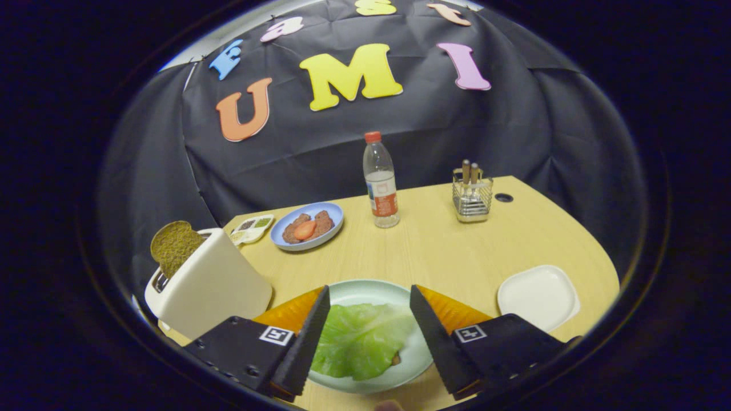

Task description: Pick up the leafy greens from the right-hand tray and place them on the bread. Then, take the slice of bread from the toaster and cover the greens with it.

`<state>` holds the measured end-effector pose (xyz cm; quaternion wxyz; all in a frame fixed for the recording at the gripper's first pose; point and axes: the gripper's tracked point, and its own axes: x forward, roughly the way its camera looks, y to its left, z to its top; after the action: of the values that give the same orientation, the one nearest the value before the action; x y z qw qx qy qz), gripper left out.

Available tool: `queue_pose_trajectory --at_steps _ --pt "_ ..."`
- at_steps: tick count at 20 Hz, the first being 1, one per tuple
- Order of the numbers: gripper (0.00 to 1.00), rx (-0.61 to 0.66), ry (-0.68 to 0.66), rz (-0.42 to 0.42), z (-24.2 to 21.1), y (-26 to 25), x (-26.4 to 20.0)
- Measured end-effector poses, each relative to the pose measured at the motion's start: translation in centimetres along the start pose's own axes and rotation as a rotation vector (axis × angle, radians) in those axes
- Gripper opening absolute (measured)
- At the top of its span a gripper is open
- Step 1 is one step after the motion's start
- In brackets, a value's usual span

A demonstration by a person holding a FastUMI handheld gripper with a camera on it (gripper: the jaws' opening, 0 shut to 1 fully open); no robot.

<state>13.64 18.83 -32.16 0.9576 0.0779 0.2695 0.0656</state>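
Note:
A pale green leaf (361,340) lies on a light green plate (365,290) and covers most of a slice of bread, whose brown corner (396,359) peeks out at the leaf's right edge. My gripper (369,297) hovers over this plate, open, with the leaf in the gap between its two black fingers and nothing held. To the left stands a white toaster (212,285) with a brown slice of bread (173,246) sticking up out of its slot. A square white tray (539,297) sits to the right of the plate with nothing on it.
Further back on the wooden table (445,251) are a blue plate (334,212) with brown patties and a tomato slice, a small condiment tray (253,228), a water bottle (380,181) and a wire holder (472,197) with utensils. A round hole (503,197) sits by the far edge.

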Motion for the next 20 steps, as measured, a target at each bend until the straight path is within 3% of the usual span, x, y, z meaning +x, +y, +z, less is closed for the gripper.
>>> queue_pose_trajectory --at_steps 3,10,15,20 --pt "0.96 -0.024 -0.068 0.005 2.9 -1.3 -2.7" --pt "0.96 -0.082 -0.148 0.037 7.1 -3.2 -9.7" --pt "0.96 -0.088 -0.231 0.078 10.6 -1.4 -14.6" --pt "0.96 -0.102 -0.224 0.106 10.3 3.7 -17.4"
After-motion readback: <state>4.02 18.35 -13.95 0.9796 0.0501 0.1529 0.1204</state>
